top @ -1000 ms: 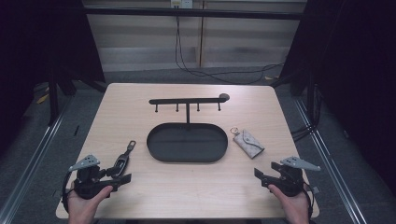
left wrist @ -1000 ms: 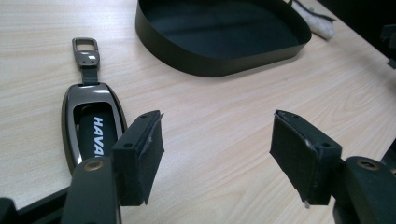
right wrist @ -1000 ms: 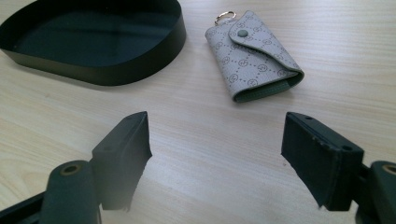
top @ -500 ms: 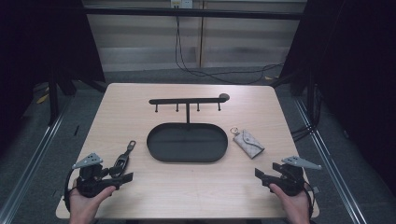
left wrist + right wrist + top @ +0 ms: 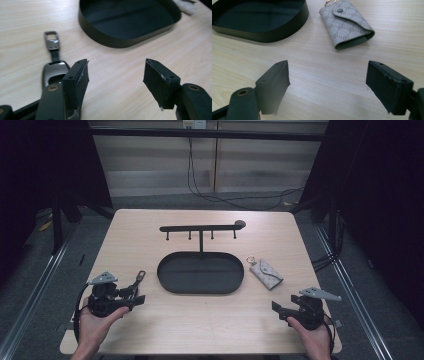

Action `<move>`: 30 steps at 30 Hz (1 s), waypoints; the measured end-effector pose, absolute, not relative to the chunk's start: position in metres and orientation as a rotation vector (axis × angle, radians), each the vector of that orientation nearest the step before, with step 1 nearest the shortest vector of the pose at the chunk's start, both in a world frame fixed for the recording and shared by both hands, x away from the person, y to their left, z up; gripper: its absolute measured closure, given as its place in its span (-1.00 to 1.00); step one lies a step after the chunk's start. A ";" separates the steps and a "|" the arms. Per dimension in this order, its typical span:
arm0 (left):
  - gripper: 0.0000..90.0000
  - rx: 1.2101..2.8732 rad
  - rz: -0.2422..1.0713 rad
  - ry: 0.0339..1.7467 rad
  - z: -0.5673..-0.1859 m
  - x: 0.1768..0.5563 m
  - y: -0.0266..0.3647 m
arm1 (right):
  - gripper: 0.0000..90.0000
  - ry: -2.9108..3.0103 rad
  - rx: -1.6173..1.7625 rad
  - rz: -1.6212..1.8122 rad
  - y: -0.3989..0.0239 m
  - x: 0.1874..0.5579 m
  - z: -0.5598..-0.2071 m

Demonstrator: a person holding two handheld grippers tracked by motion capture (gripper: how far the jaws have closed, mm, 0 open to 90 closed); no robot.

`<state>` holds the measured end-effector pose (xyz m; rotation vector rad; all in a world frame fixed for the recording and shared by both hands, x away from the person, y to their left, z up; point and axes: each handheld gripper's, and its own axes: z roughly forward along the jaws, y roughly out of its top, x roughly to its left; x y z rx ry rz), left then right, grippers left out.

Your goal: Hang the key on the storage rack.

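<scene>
A black oval tray [image 5: 200, 272] sits mid-table, with a black hook rack [image 5: 200, 227] standing behind it. A dark car key fob [image 5: 139, 276] with a metal loop lies left of the tray. My left gripper [image 5: 136, 293] hovers right by it. In the left gripper view the fob [image 5: 53, 70] lies beside the left jaw, outside the gap. My left gripper [image 5: 116, 77] is open and has just been opening a little, with nothing between the jaws. A grey patterned key pouch [image 5: 265, 272] lies right of the tray. My right gripper [image 5: 278, 307] is open, has just been opening, and holds nothing; the pouch [image 5: 345, 23] lies beyond it [image 5: 327, 82].
The tray's rim [image 5: 120, 42] is just ahead of the left gripper and also lies ahead-left in the right gripper view [image 5: 267, 36]. Bare wooden table [image 5: 210, 320] stretches between the two hands. Beyond the table edges is dark floor with cables [image 5: 225, 197].
My left gripper has shifted slightly right and away from the near edge, closer to the key fob. The right hand has stayed put while its jaws spread wider.
</scene>
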<state>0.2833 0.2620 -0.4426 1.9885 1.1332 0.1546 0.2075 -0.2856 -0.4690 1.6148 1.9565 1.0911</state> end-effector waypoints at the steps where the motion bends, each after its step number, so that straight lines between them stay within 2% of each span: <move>1: -0.20 1.987 0.154 1.151 -0.441 0.285 0.262 | -0.58 1.956 1.613 1.087 -0.285 0.207 -0.469; 9: -0.25 2.005 0.151 1.165 -0.434 0.298 0.260 | -0.60 1.948 1.615 1.085 -0.286 0.209 -0.469; 13: -0.40 1.999 0.145 1.172 -0.429 0.305 0.260 | -0.59 1.949 1.616 1.093 -0.286 0.208 -0.469; 20: -0.30 2.047 0.201 1.192 -0.420 0.318 0.257 | -0.59 1.949 1.616 1.099 -0.286 0.207 -0.469; 30: -0.28 2.164 0.163 1.227 -0.424 0.337 0.253 | -0.59 1.968 1.591 1.095 -0.282 0.205 -0.467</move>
